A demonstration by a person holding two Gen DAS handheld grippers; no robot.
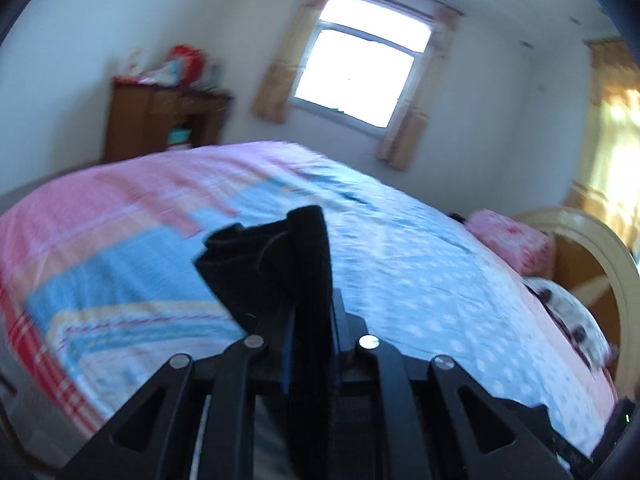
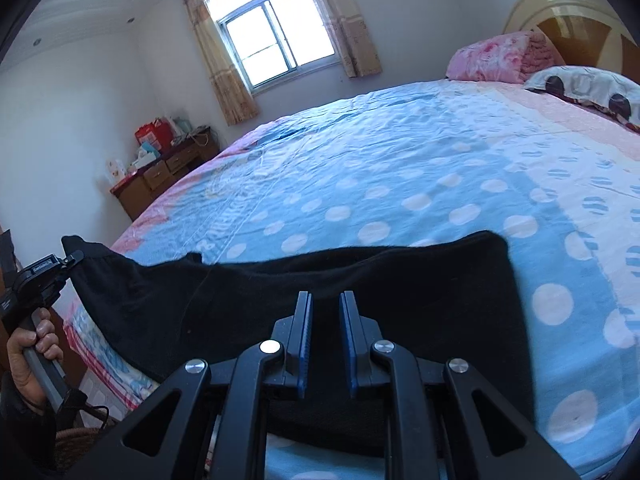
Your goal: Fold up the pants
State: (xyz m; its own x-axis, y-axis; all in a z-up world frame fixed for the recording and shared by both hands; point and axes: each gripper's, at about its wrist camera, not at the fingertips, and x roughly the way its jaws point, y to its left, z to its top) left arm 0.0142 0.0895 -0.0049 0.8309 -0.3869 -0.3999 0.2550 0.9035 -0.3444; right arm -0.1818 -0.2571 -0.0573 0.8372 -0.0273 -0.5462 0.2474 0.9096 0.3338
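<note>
Black pants (image 2: 420, 288) lie across the near side of a bed with a blue dotted sheet (image 2: 400, 160). In the right wrist view my right gripper (image 2: 325, 298) sits low over the middle of the pants. Its blue pads (image 2: 306, 332) stand a narrow gap apart, and black cloth fills that gap. At the far left a hand (image 2: 32, 340) holds my left gripper (image 2: 74, 258), which is clamped on one end of the pants and holds it above the bed edge. In the blurred left wrist view the left gripper (image 1: 314, 300) is shut on a bunched strip of the pants (image 1: 248, 264) held over the bed.
A pink pillow (image 2: 492, 58) and a white patterned pillow (image 2: 588, 84) lie by the rounded headboard (image 2: 568, 8) at the right. A wooden dresser (image 2: 168, 176) with boxes on top stands against the far wall. A curtained window (image 2: 276, 24) is beyond the bed.
</note>
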